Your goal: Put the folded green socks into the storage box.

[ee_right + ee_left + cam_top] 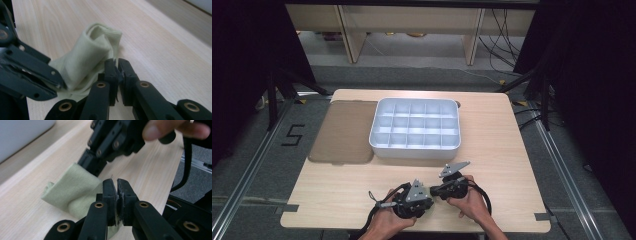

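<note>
Soft pale-green ribbed cloth (pixel 87 57), rolled/bunched, lies on woodgrain table (pixel 492 150) near front edge. Left gripper (pixel 117 185) & right gripper (pixel 117 65): jaws pinched tight on cloth edges. White gridded plastic tray (pixel 415 125) well behind.

In the high view the two hands and grippers crowd together at the near edge of the table (pixel 492 150), and whatever lies between them is covered; the forearms are cut off by the bottom edge. In the left gripper view the pale green cloth (pixel 72 192) runs down behind the left gripper (pixel 117 182), so its lower part is hidden, and the white tray (pixel 22 135) is a blurred corner cut by the top and left edges. In the right gripper view the cloth's lower folds sit behind the right gripper (pixel 117 61) and the other gripper's dark links, and whether its closed jaws pinch any cloth cannot be told.
</note>
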A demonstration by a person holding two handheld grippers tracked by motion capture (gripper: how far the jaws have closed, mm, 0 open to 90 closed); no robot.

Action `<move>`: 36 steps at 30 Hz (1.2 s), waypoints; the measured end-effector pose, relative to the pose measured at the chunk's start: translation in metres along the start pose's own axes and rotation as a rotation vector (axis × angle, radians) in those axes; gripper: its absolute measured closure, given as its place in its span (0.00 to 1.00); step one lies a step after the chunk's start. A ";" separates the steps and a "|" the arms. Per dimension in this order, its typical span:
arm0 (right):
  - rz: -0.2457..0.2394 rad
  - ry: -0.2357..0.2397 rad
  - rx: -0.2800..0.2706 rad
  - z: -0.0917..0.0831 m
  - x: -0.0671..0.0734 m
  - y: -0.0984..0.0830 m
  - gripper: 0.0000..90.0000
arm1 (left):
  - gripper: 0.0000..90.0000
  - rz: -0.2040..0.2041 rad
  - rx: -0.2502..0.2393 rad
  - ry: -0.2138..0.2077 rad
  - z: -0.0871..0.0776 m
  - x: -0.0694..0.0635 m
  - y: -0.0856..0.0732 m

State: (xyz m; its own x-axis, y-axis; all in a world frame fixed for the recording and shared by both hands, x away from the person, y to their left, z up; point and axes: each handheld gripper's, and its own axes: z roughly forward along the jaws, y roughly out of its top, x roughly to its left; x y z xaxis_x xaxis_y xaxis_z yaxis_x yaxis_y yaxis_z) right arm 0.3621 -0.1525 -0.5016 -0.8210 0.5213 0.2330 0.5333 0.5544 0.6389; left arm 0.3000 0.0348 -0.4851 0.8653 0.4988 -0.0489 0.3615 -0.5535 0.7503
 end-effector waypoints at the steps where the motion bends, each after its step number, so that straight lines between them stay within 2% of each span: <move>1: 0.010 -0.012 -0.015 -0.003 -0.004 0.000 0.96 | 0.95 -0.017 0.014 0.001 0.005 -0.001 -0.002; 2: 0.010 -0.012 -0.015 -0.003 -0.004 0.000 0.96 | 0.95 -0.017 0.014 0.001 0.005 -0.001 -0.002; 3: 0.012 -0.017 -0.023 -0.006 -0.006 0.000 0.96 | 0.95 0.005 0.020 0.000 0.005 0.000 -0.002; 4: 0.021 -0.026 -0.048 -0.012 -0.009 0.001 0.96 | 0.94 -0.014 0.023 0.007 0.008 0.000 -0.003; 7: 0.024 -0.029 -0.081 -0.019 -0.011 0.003 0.96 | 0.94 -0.027 0.017 -0.001 0.010 0.000 -0.004; 8: 0.029 -0.013 -0.113 -0.027 -0.010 0.004 0.96 | 0.94 -0.019 0.024 0.007 0.010 0.001 -0.005; 10: 0.047 0.000 -0.111 -0.029 -0.007 0.005 0.96 | 0.94 -0.010 0.022 0.008 0.010 0.000 -0.004; 11: 0.022 -0.009 -0.124 -0.032 -0.007 0.006 0.96 | 0.94 -0.008 0.019 0.003 0.010 0.000 -0.004; 12: 0.013 -0.003 -0.135 -0.033 -0.005 0.006 0.96 | 0.94 0.007 0.030 0.002 0.010 0.001 -0.004; 13: 0.009 0.011 -0.152 -0.033 -0.001 0.008 0.96 | 0.94 -0.006 0.015 0.003 0.011 0.000 -0.004; 16: -0.009 0.025 -0.159 -0.034 0.001 0.011 0.96 | 0.94 0.001 0.026 0.011 0.011 0.000 -0.005; 17: 0.009 0.045 -0.158 -0.033 0.004 0.011 0.96 | 0.94 -0.021 0.019 0.002 0.012 -0.002 -0.005; 18: -0.009 0.067 -0.166 -0.030 0.006 0.013 0.96 | 0.94 -0.021 0.018 0.002 0.013 -0.002 -0.005; 20: -0.003 0.070 -0.153 -0.030 0.008 0.014 0.96 | 0.94 -0.012 0.031 0.012 0.012 -0.002 -0.005; 21: -0.016 0.065 -0.159 -0.027 0.008 0.014 0.96 | 0.94 0.004 0.029 0.008 0.012 -0.001 -0.005; 24: -0.033 0.085 -0.129 -0.017 0.010 0.015 0.96 | 0.94 -0.003 0.026 0.002 0.013 -0.002 -0.005; 26: -0.026 0.086 -0.112 -0.017 0.011 0.016 0.96 | 0.94 -0.004 0.022 0.000 0.013 -0.002 -0.005; 27: -0.052 0.072 -0.092 -0.013 0.012 0.016 0.97 | 0.94 -0.003 0.024 -0.002 0.013 -0.002 -0.005; 29: -0.055 0.063 -0.082 -0.013 0.012 0.016 0.97 | 0.93 0.000 0.027 0.003 0.013 -0.001 -0.005; 30: -0.079 0.033 -0.049 -0.010 0.010 0.015 0.97 | 0.92 0.000 0.031 0.001 0.012 -0.001 -0.006; 31: -0.079 0.033 -0.049 -0.010 0.010 0.015 0.97 | 0.92 0.000 0.031 0.001 0.012 -0.001 -0.006; 33: -0.094 0.007 -0.024 -0.007 0.009 0.013 0.97 | 0.90 -0.036 0.013 -0.007 0.012 -0.003 -0.007; 34: -0.076 0.003 -0.013 -0.007 0.009 0.012 0.97 | 0.90 -0.006 0.024 -0.007 0.010 -0.001 -0.007; 35: -0.064 -0.003 -0.010 -0.007 0.008 0.011 0.98 | 0.87 -0.034 0.021 -0.014 0.007 -0.001 -0.007; 36: -0.064 -0.003 -0.010 -0.007 0.008 0.011 0.98 | 0.87 -0.045 0.012 -0.014 0.006 0.000 -0.007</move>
State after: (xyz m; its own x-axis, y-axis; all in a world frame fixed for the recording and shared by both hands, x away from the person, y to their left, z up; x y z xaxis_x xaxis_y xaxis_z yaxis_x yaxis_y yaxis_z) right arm 0.3595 -0.1468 -0.4878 -0.8527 0.4869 0.1895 0.4779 0.5804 0.6594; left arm 0.2992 0.0346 -0.4948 0.8527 0.5142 -0.0917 0.4043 -0.5387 0.7391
